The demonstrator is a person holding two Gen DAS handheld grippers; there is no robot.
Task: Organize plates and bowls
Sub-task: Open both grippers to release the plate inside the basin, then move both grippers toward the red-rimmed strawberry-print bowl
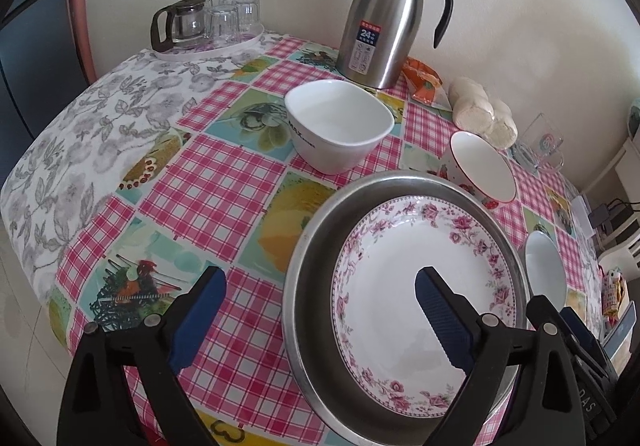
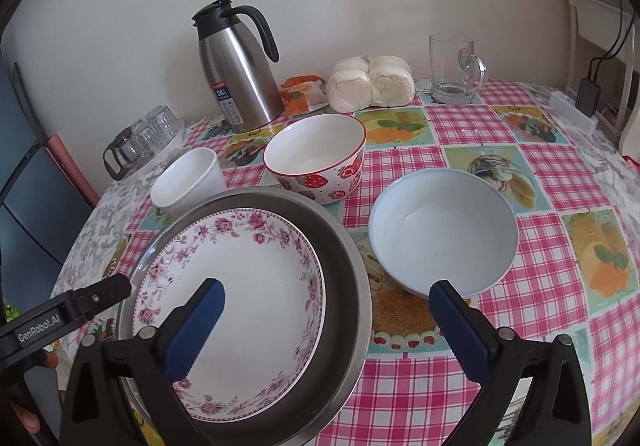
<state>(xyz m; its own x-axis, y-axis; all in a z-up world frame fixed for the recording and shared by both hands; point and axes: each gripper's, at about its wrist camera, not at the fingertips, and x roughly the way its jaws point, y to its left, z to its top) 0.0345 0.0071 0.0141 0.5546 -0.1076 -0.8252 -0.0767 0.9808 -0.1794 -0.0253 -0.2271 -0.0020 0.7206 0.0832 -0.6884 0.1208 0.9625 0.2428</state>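
Observation:
A floral plate (image 1: 404, 298) (image 2: 248, 294) lies inside a steel pan (image 1: 308, 270) (image 2: 344, 258) near the table's front edge. Behind it stand a square white bowl (image 1: 340, 122) (image 2: 188, 178), a strawberry bowl (image 1: 484, 170) (image 2: 320, 158) and a pale blue bowl (image 1: 544, 266) (image 2: 444, 230). My left gripper (image 1: 320, 282) is open, spanning the pan's left rim, empty. My right gripper (image 2: 328, 294) is open and empty, over the pan's right rim, one finger above the plate and the other in front of the blue bowl.
A steel thermos jug (image 1: 384, 18) (image 2: 240, 66), a tray with a glass teapot and glasses (image 1: 208, 26) (image 2: 140, 142), wrapped buns (image 2: 370, 84), an orange packet (image 2: 302, 90) and a glass mug (image 2: 454, 66) stand along the back by the wall.

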